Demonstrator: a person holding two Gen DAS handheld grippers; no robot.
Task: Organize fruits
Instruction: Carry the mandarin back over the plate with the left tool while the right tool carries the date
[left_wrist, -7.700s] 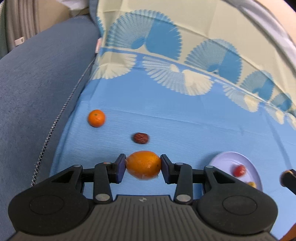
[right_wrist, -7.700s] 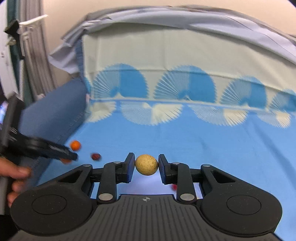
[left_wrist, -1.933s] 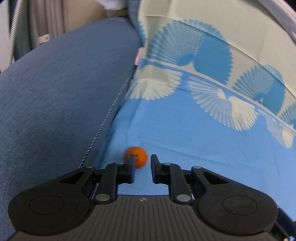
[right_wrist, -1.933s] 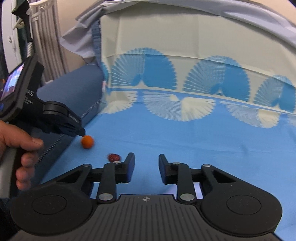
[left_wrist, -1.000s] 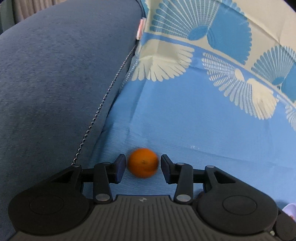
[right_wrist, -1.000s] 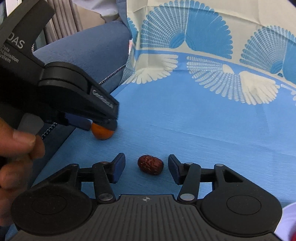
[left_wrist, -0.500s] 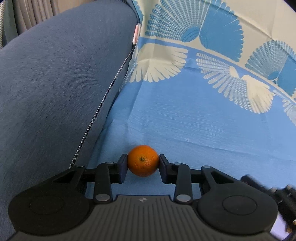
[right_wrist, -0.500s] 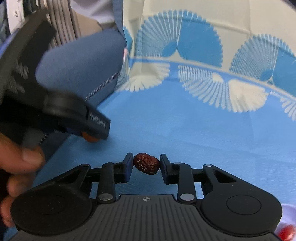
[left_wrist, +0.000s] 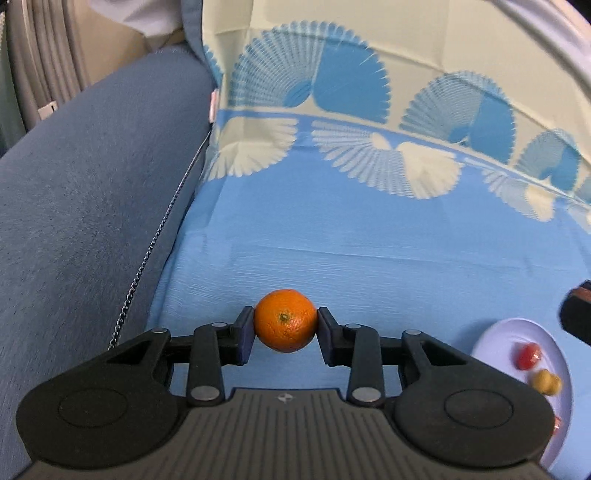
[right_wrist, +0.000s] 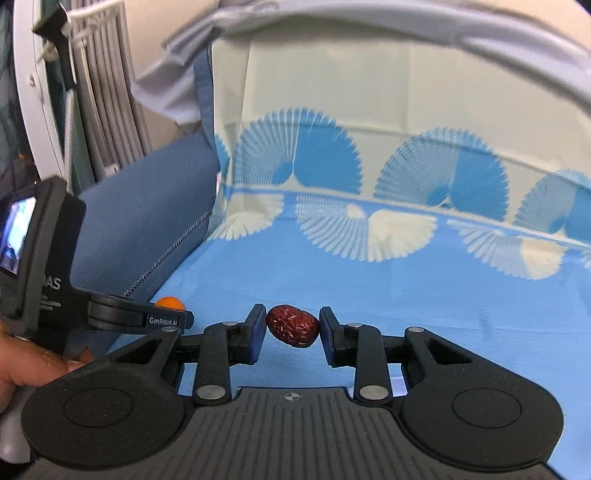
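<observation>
My left gripper (left_wrist: 285, 325) is shut on a small orange tangerine (left_wrist: 285, 320), held off the blue cloth (left_wrist: 369, 236). A wrinkled dark red date (right_wrist: 293, 325) sits clamped between the pads of my right gripper (right_wrist: 293, 328), also lifted above the cloth. In the right wrist view the left gripper's body (right_wrist: 110, 314) shows at the left with the tangerine (right_wrist: 169, 302) peeking over it and a hand (right_wrist: 26, 369) on its handle. A pale plate (left_wrist: 532, 332) lies at the lower right of the left wrist view, with a red fruit (left_wrist: 529, 355) and a yellow fruit (left_wrist: 546, 381) on it.
A dark blue sofa arm (left_wrist: 81, 206) with a zip seam runs along the left. The patterned cloth climbs the sofa back (right_wrist: 406, 122) behind. A dark blurred part of the other gripper (left_wrist: 576, 314) shows above the plate.
Both grippers closed on their fruit, the left on the tangerine and the right on the date, then rose off the cloth. The plate has come into the left wrist view.
</observation>
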